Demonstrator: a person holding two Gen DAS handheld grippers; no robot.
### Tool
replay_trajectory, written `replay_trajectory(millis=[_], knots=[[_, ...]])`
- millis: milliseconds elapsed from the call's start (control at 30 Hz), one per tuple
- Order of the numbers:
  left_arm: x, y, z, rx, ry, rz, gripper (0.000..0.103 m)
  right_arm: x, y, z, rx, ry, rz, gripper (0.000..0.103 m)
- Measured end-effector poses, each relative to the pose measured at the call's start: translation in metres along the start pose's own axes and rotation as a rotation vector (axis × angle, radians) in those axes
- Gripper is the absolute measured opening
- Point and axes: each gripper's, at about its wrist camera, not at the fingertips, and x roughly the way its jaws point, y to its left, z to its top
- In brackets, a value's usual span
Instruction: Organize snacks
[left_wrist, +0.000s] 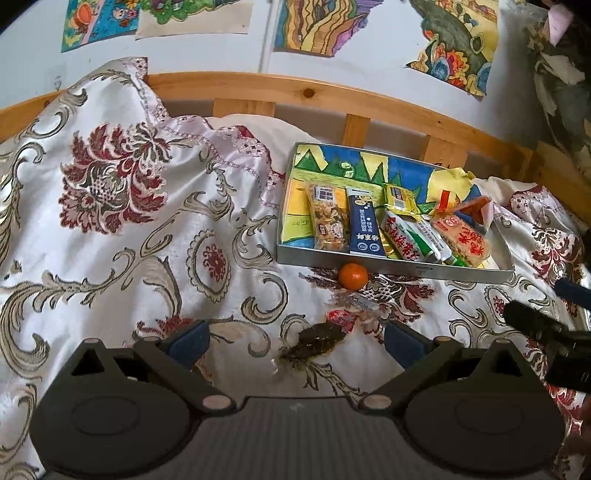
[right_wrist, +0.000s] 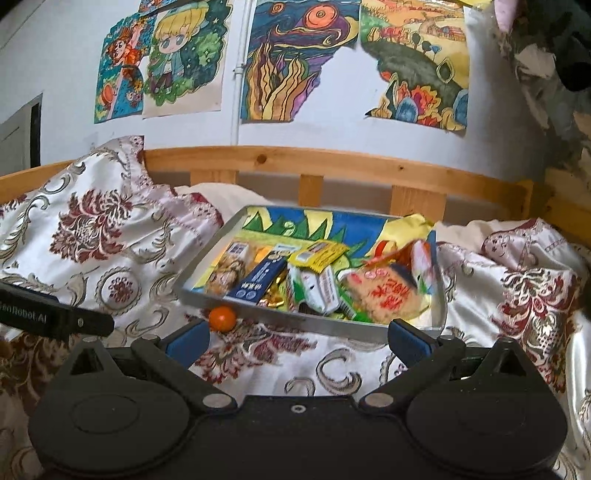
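A shallow metal tray (left_wrist: 391, 266) (right_wrist: 207, 258) lined with a colourful drawing lies on the patterned bedspread and holds several snack packets. Among them are a nut mix pack (left_wrist: 330, 220), a dark blue stick pack (left_wrist: 363, 226) (right_wrist: 258, 278), a green-white pack (left_wrist: 413, 238) (right_wrist: 314, 290) and an orange rice-cracker pack (left_wrist: 463, 236) (right_wrist: 388, 295). A small orange fruit (left_wrist: 353, 275) (right_wrist: 222, 318) rests against the tray's near wall. A clear-wrapped dark snack (left_wrist: 321, 338) lies between the open fingers of my left gripper (left_wrist: 295, 341). My right gripper (right_wrist: 297, 338) stands open and empty just short of the tray.
A wooden slatted bed rail (left_wrist: 295, 92) (right_wrist: 332, 166) runs behind the tray, under drawings taped to the wall. A bunched pillow cover (left_wrist: 110, 155) rises at left. The other gripper shows at the right edge (left_wrist: 546, 332) and the left edge (right_wrist: 55, 317).
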Motion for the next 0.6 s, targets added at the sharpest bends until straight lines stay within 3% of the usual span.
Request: replay_trajectory(millis=[600], knots=[[0.002,-0.011,-0.011,0.052,0.081,0.075,0.103,0.006,0.008,-0.021,-0.011,0.126,0.068,0.102]])
